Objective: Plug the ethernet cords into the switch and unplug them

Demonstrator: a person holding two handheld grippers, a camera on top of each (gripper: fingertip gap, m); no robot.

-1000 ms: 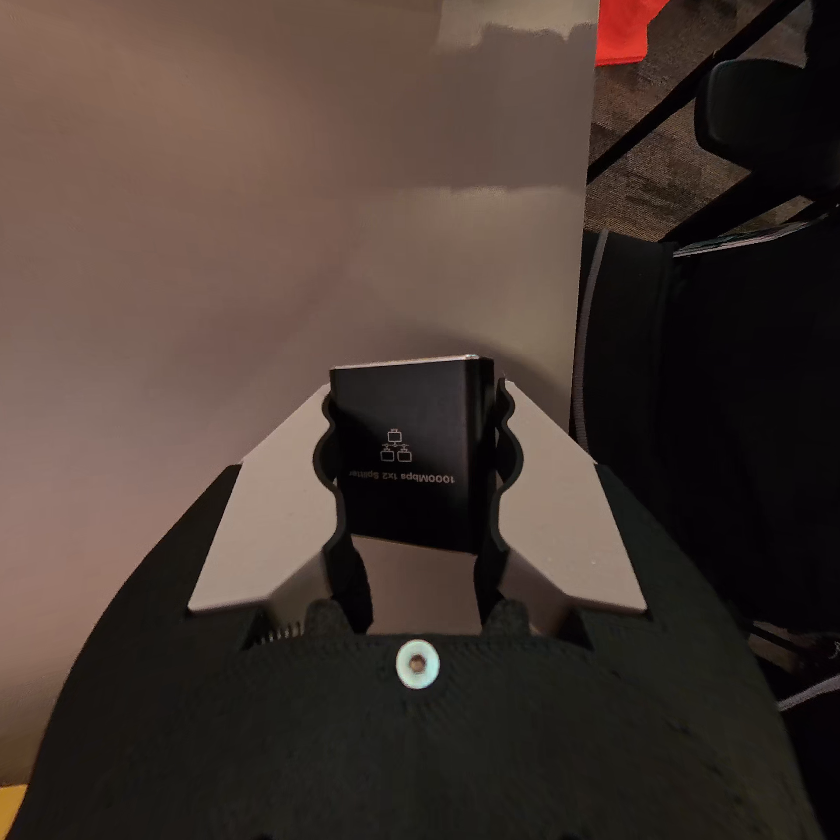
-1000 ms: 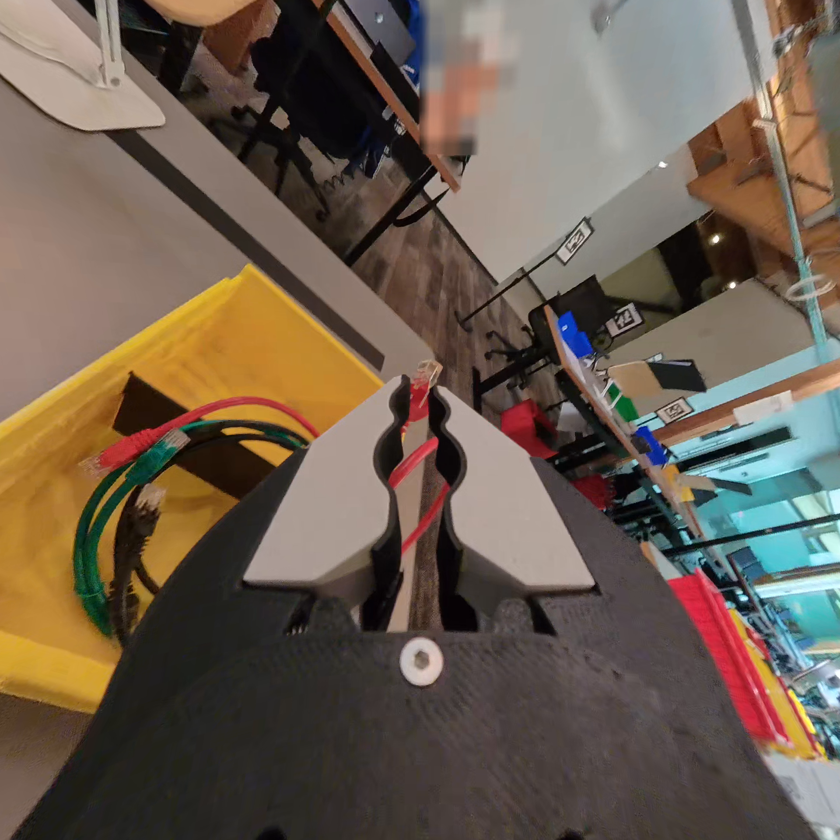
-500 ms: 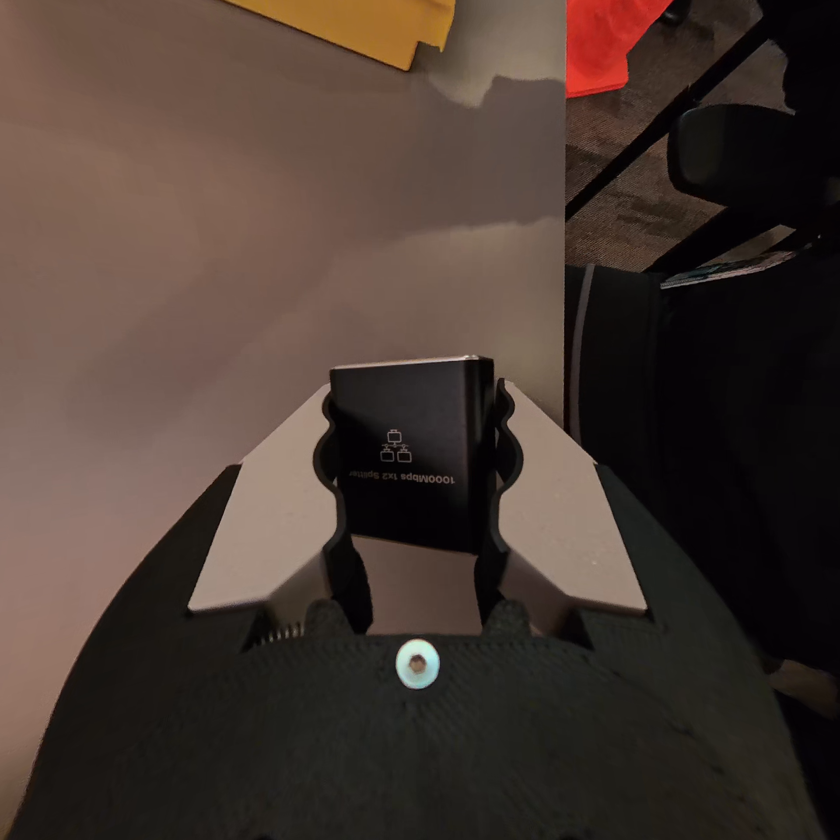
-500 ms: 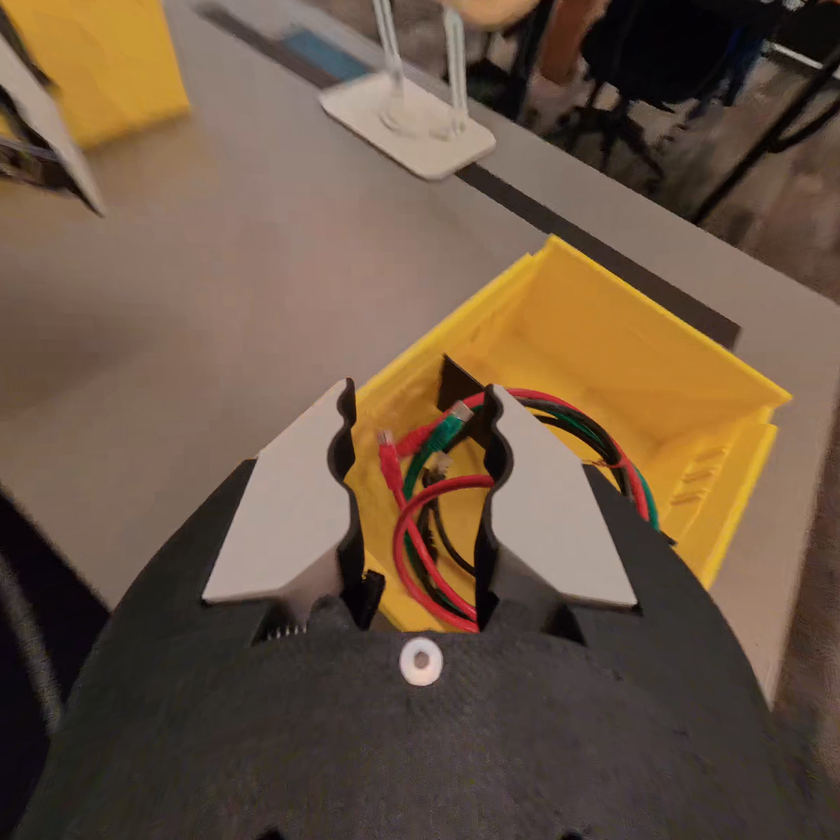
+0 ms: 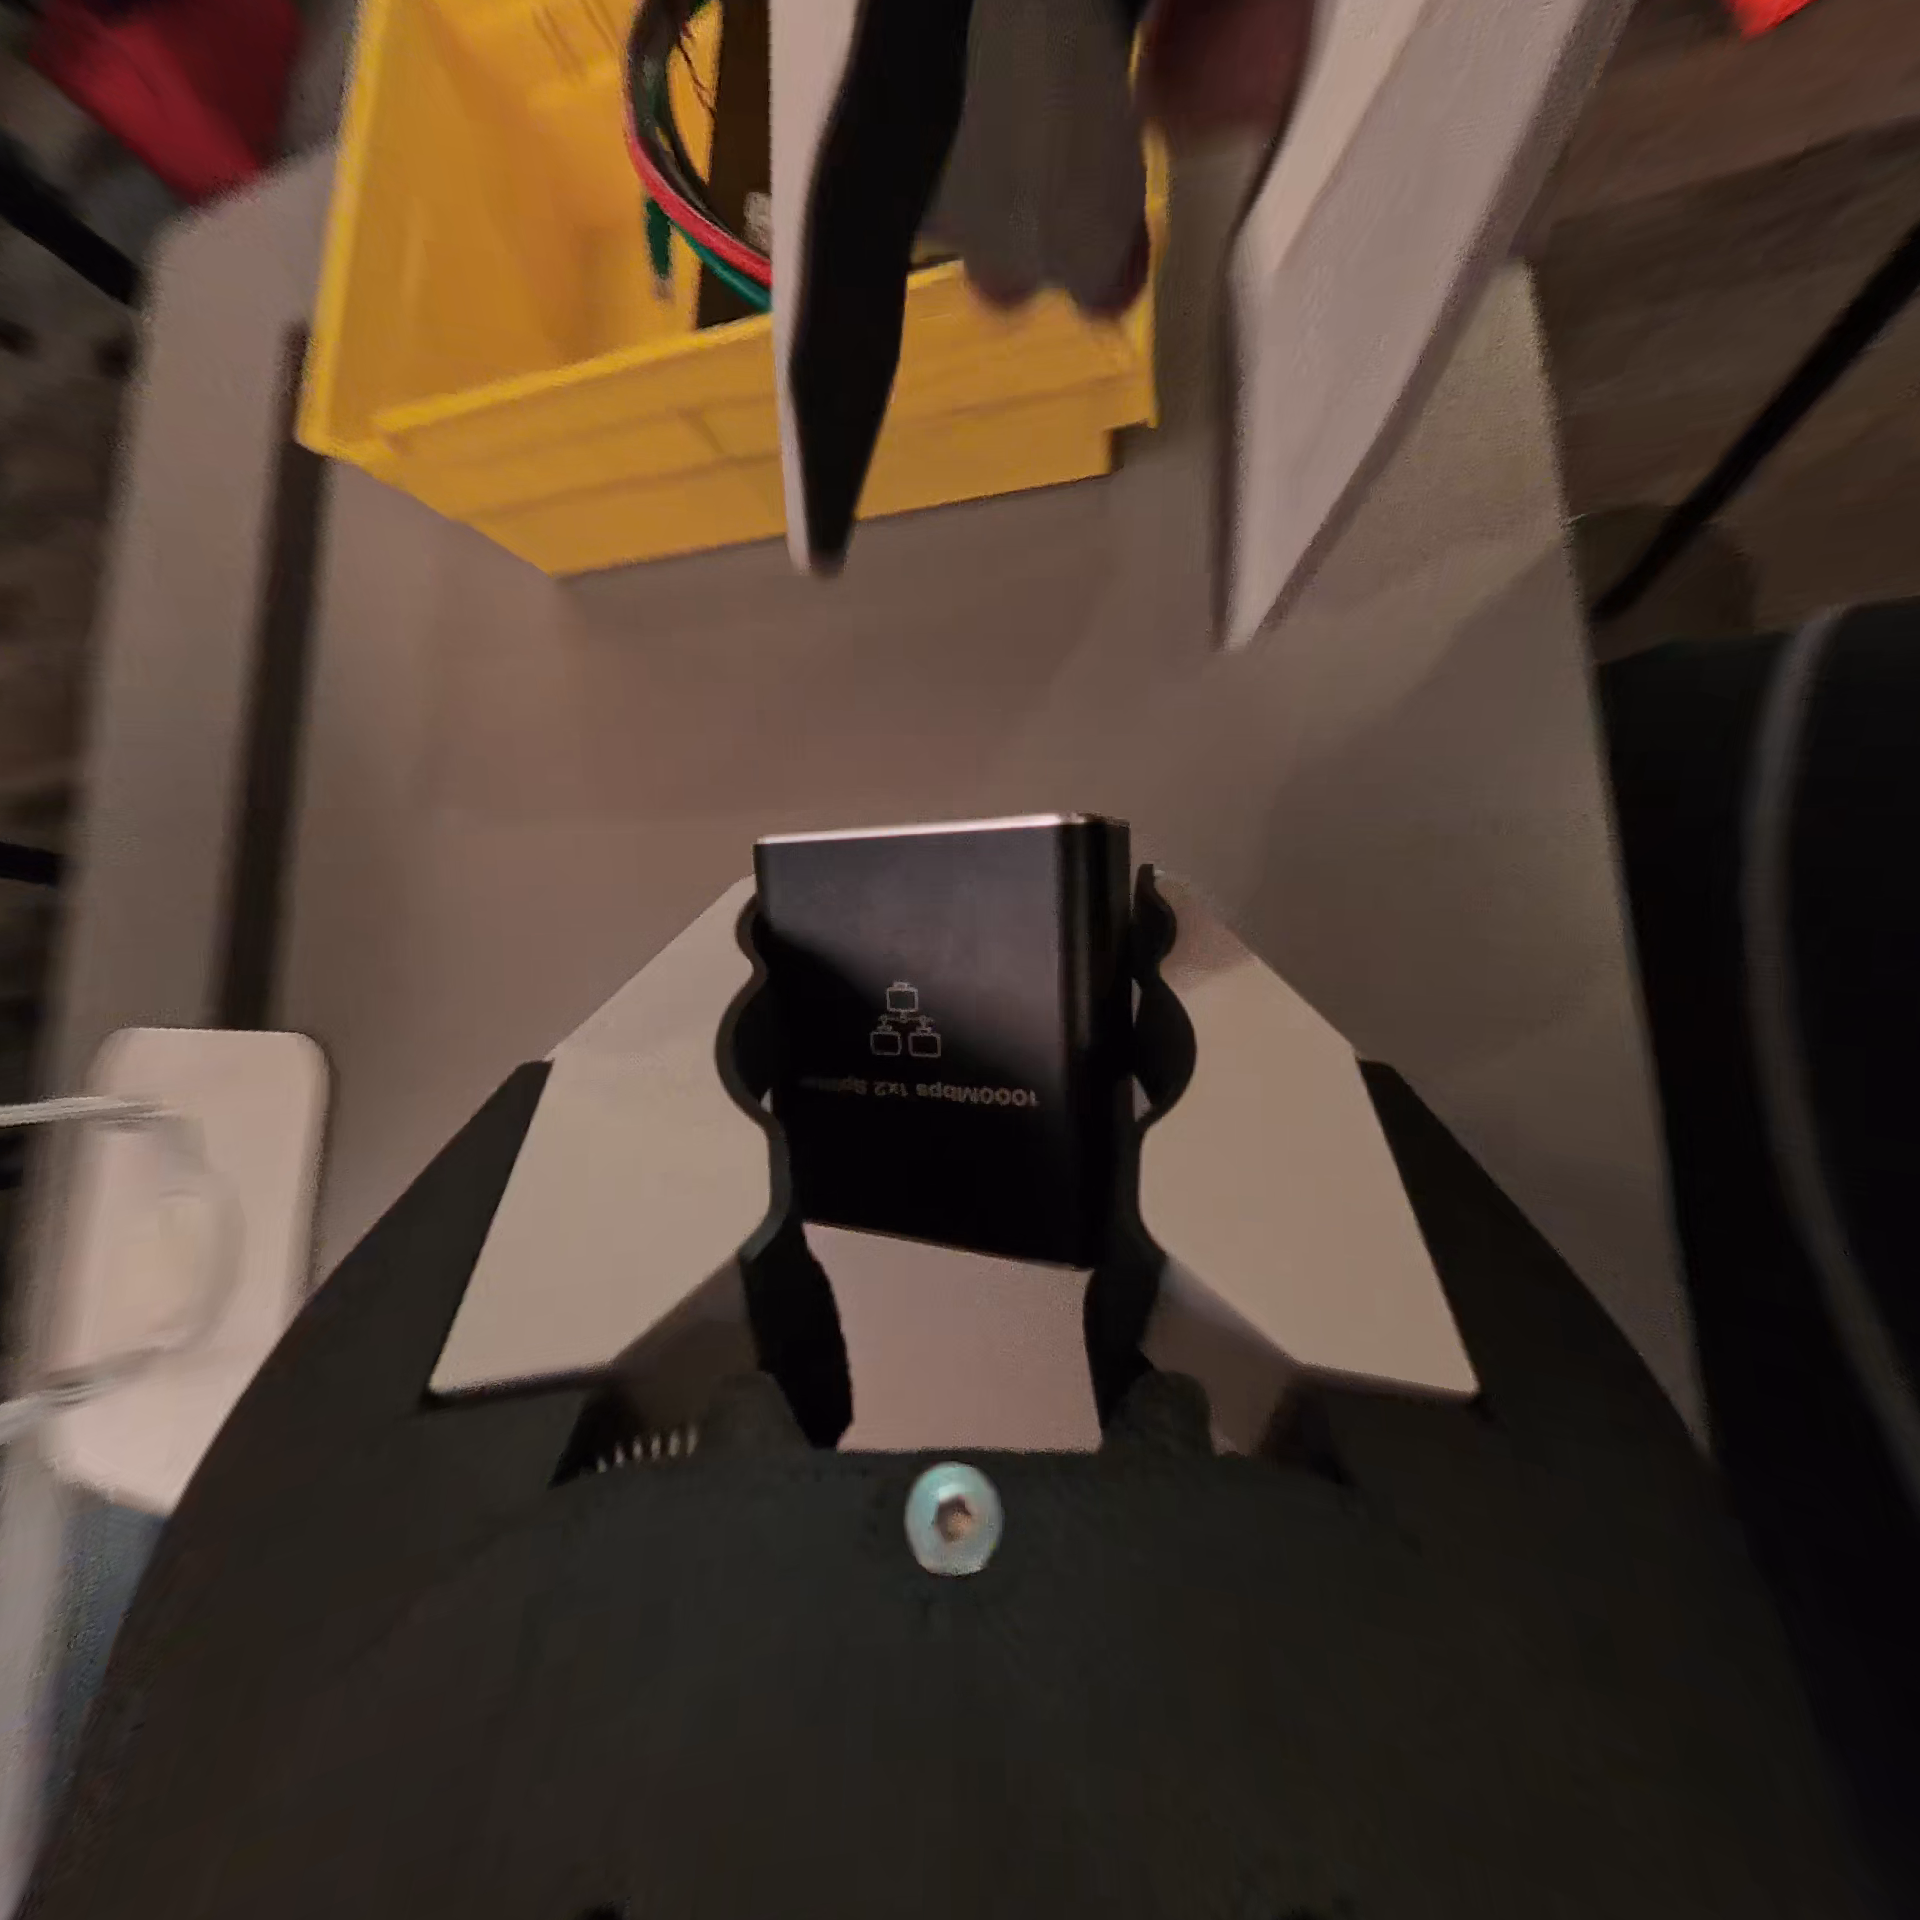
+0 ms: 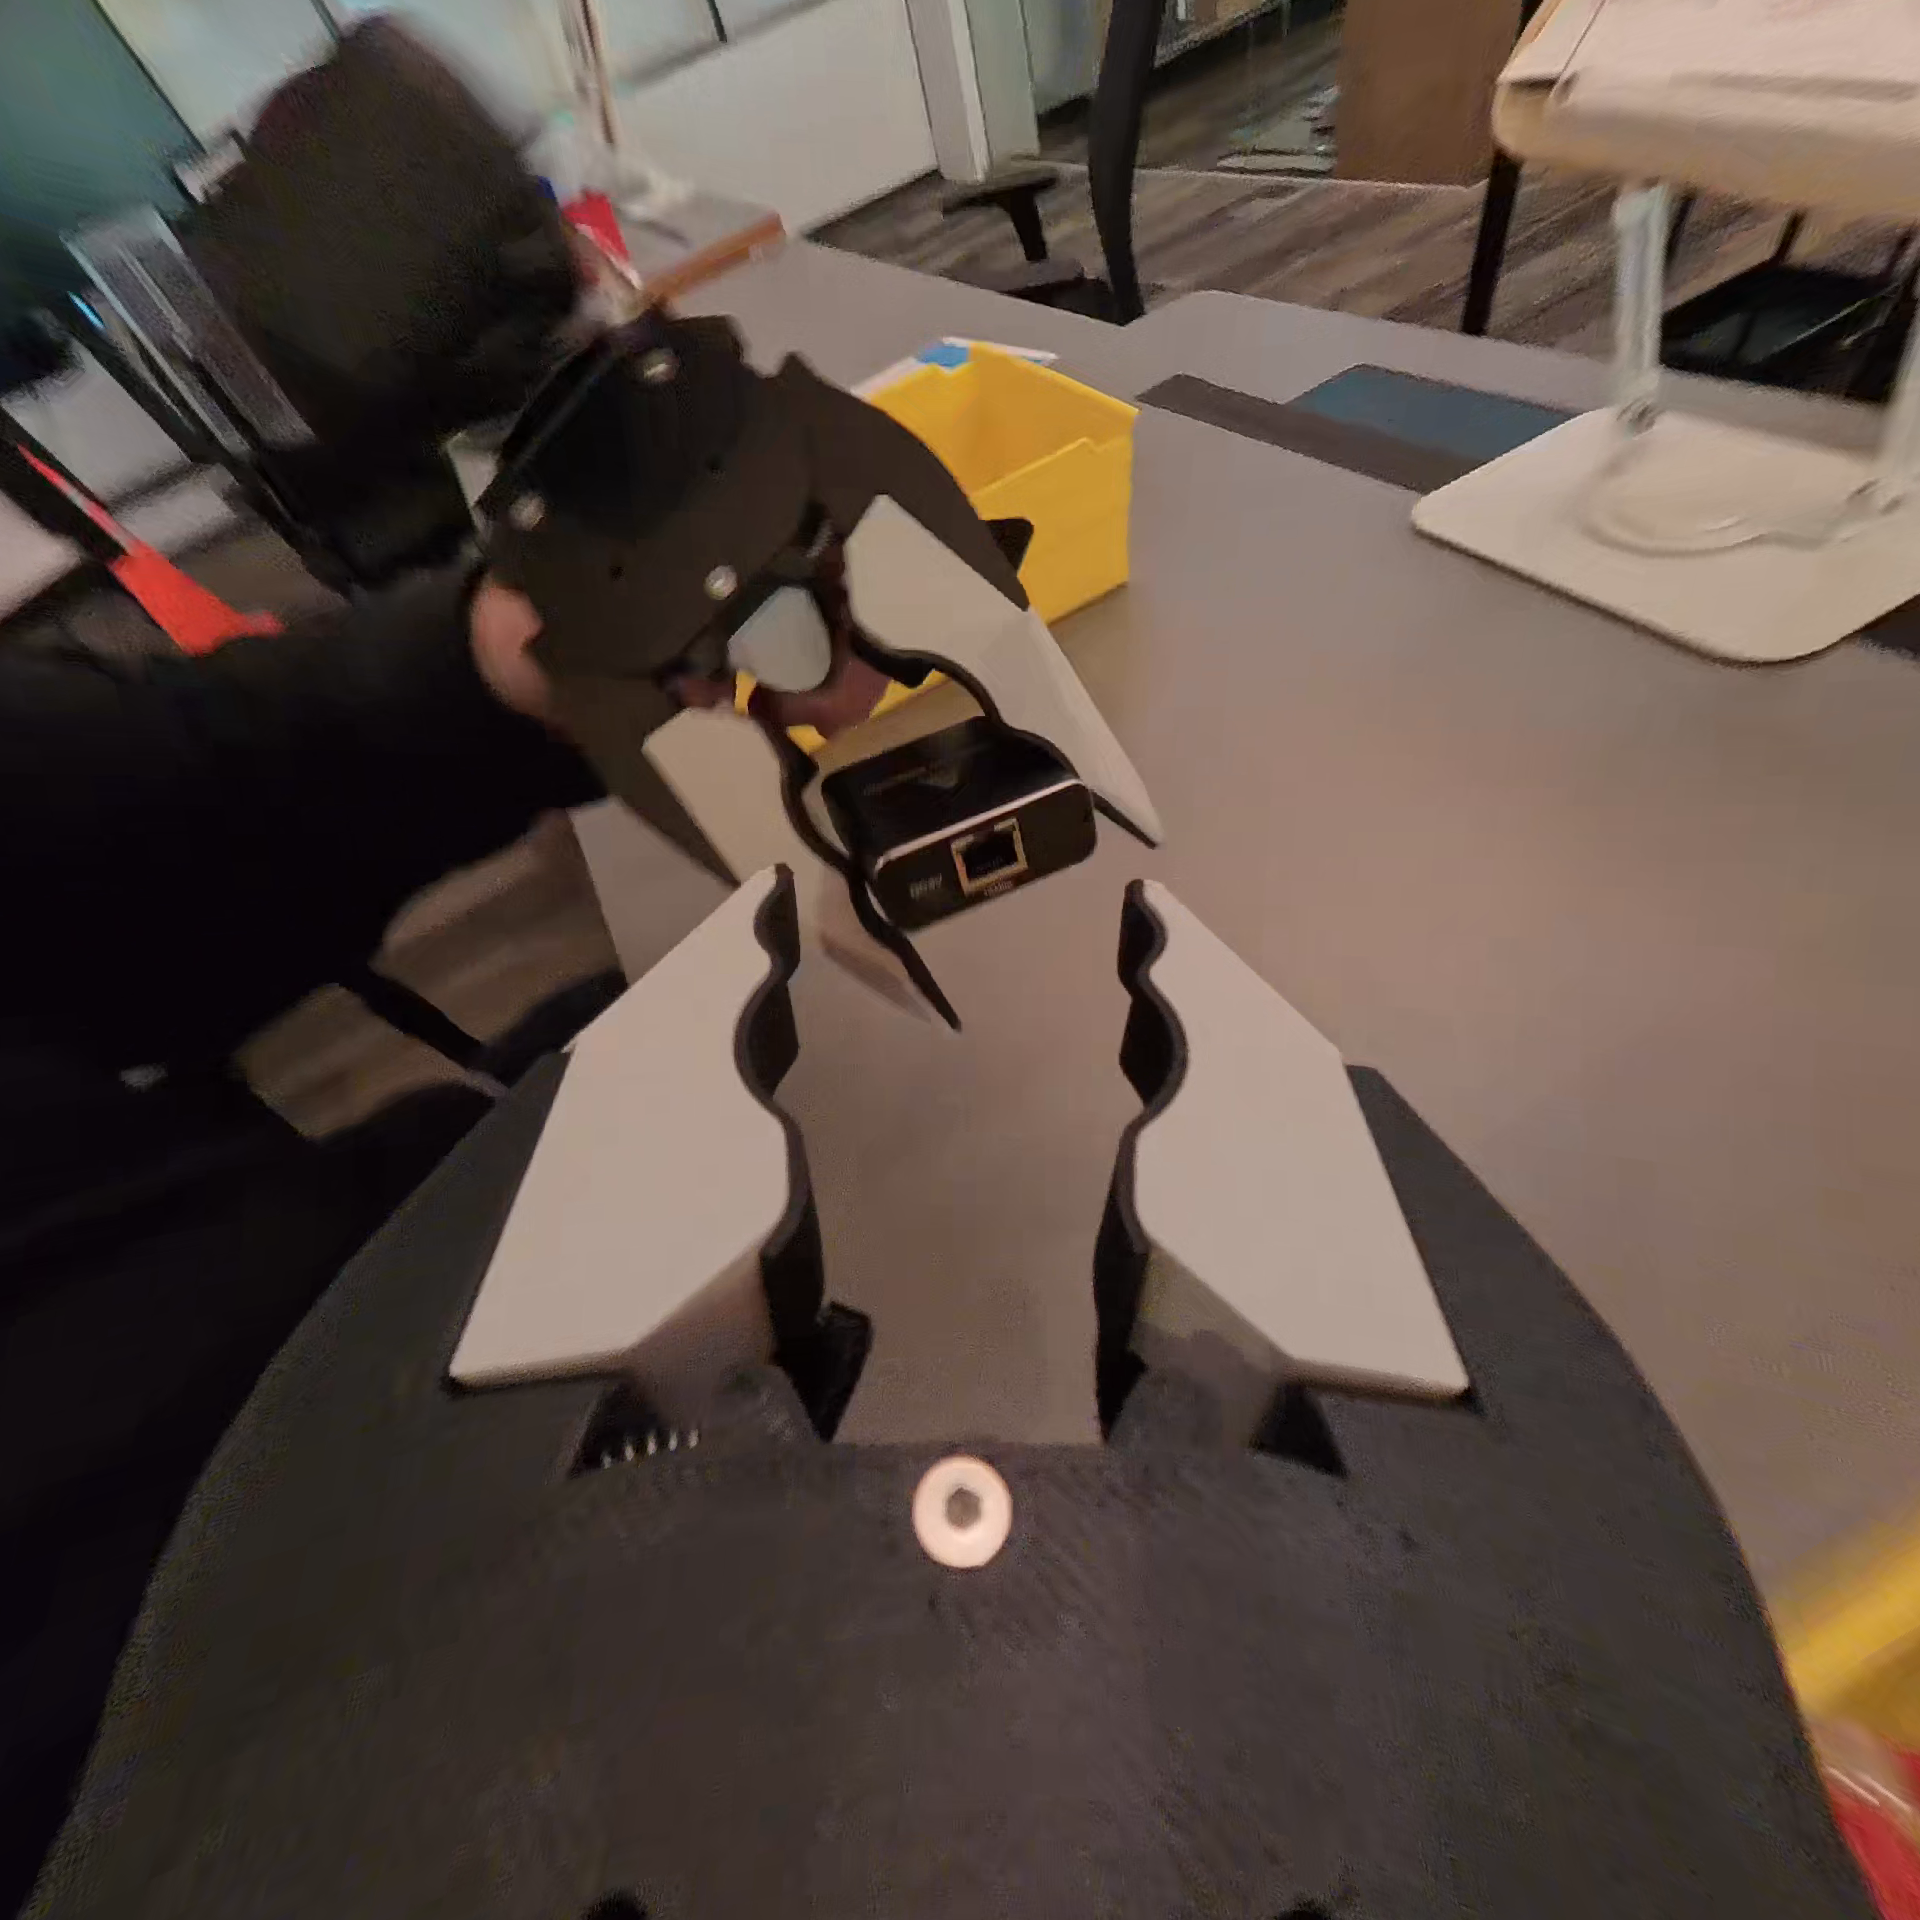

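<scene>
Bare surface (image 6: pixel 1455 935) lies open between the right claw (image 6: pixel 961 904) and the switch (image 6: pixel 961 816). A white stand base (image 6: pixel 1683 582) and, seemingly beyond the switch, a yellow bin (image 6: pixel 1029 457) crowd the far side.

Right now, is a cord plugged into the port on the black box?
No, the port on the black box in the left gripper is empty.

Cords (image 5: pixel 694 208) in yellow bin (image 5: pixel 665 436) blurred, cut off at top edge; right gripper (image 5: pixel 1023 582) smeared; switch (image 6: pixel 961 821) rear hidden.

Grey table (image 6: pixel 1455 831), yellow bin (image 6: pixel 1039 468), perhaps white stand base (image 6: pixel 1662 561)
</scene>
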